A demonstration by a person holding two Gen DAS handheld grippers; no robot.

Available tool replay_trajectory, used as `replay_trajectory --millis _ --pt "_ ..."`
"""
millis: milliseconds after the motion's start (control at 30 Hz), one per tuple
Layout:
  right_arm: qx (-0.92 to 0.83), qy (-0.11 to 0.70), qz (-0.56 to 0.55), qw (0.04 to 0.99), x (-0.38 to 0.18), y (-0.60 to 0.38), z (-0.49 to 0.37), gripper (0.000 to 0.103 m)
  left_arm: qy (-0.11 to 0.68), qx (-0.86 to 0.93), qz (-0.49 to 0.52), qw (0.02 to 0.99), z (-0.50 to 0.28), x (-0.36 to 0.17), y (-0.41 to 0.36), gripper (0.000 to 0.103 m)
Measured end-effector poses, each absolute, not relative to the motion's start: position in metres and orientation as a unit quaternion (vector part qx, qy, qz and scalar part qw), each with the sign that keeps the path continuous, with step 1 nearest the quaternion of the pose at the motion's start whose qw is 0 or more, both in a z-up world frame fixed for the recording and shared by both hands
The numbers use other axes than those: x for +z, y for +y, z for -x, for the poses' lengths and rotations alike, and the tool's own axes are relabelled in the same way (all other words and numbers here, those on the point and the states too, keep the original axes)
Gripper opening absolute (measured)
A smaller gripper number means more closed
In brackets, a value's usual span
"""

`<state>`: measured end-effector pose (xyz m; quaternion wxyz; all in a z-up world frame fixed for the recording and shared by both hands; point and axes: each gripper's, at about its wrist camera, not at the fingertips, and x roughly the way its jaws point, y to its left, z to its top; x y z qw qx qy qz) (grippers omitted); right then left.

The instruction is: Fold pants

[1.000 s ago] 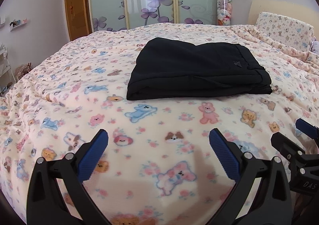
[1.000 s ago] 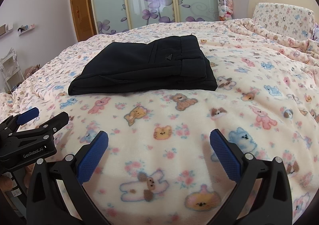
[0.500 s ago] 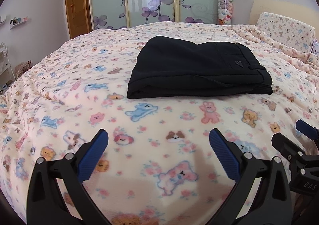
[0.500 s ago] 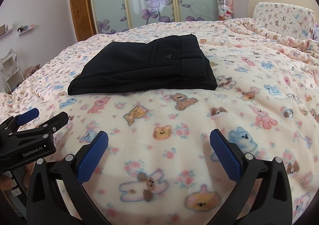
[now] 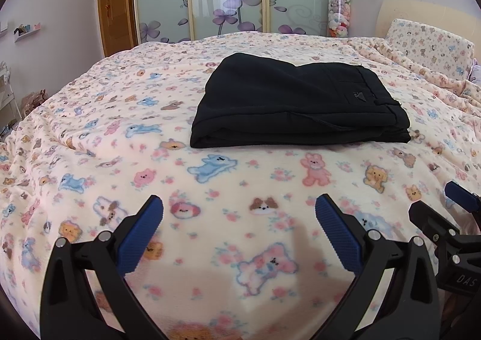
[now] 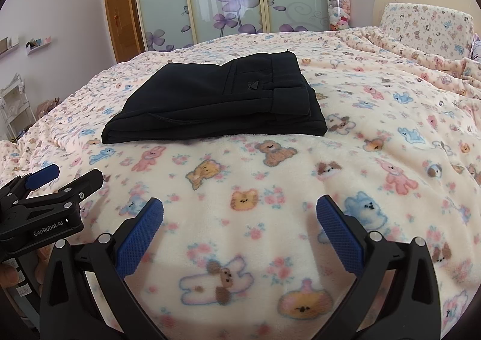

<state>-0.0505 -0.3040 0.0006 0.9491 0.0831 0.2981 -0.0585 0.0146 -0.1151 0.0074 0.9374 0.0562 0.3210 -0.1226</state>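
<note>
Black pants (image 5: 300, 105) lie folded in a compact stack mid-bed on the animal-print blanket (image 5: 240, 189), folding apparently complete, so left gripper (image 5: 239, 225) and right gripper (image 6: 239, 225) hover near-side, jaws spread, empty.

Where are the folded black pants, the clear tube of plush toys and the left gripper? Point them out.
folded black pants (image 5: 288, 105): left wrist view, top layer.
clear tube of plush toys (image 6: 338, 6): right wrist view, mid-tube.
left gripper (image 5: 239, 219): left wrist view, between fingertips.

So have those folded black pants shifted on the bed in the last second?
No. The black pants lie on the same spot of the blanket, their near edge still just behind the same blue and pink animal prints in both views.
</note>
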Motion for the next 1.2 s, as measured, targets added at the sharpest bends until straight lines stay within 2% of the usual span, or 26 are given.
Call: replay_trajectory --millis 1200 --pt "-0.058 0.301 -0.084 0.948 -0.0015 -0.3076 0.0503 0.102 0.316 -0.125 -0.061 0.939 -0.015 0.0066 -0.1151 0.101"
